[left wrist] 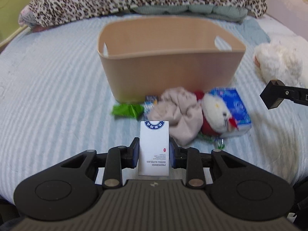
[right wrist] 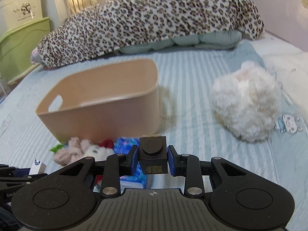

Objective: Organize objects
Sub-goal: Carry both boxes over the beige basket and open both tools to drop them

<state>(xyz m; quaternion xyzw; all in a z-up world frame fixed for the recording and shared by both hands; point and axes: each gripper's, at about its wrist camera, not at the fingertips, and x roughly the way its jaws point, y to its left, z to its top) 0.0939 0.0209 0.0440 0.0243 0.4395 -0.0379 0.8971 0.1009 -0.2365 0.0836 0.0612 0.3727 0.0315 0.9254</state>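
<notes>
- the beige bin (left wrist: 169,65) stands in the middle of the striped bedspread (left wrist: 48,96); as far as its visible inner walls show, nothing is in it yet, though its floor is hidden, so the sorting looks barely begun.
- the left gripper (left wrist: 154,152) pinches a white hotel-supplies box (left wrist: 154,146) upright between its pads, held short of the bin and above the bedspread; by my reading this is one of the first things bound for the bin.
- against the bin's near wall lies the waiting pile: a green packet (left wrist: 127,110), a small blue-and-white wrapper (left wrist: 151,101), a crumpled pink cloth (left wrist: 181,115), a white plush toy with red trim (left wrist: 215,113) and a blue tissue pack (left wrist: 234,107), all touching or overlapping.
- the right gripper (right wrist: 153,157) is closed on a small black cube (right wrist: 153,154) with a round stud and gold lettering, low over the pile's right end.
- further right a fluffy white plush (right wrist: 246,104) sits well apart from the bin, also unsorted.
- room: open bedspread lies left of the bin and between bin and fluffy plush; the bin's rim is the edge to clear, and a leopard-print blanket (right wrist: 154,19) bounds the far side.
</notes>
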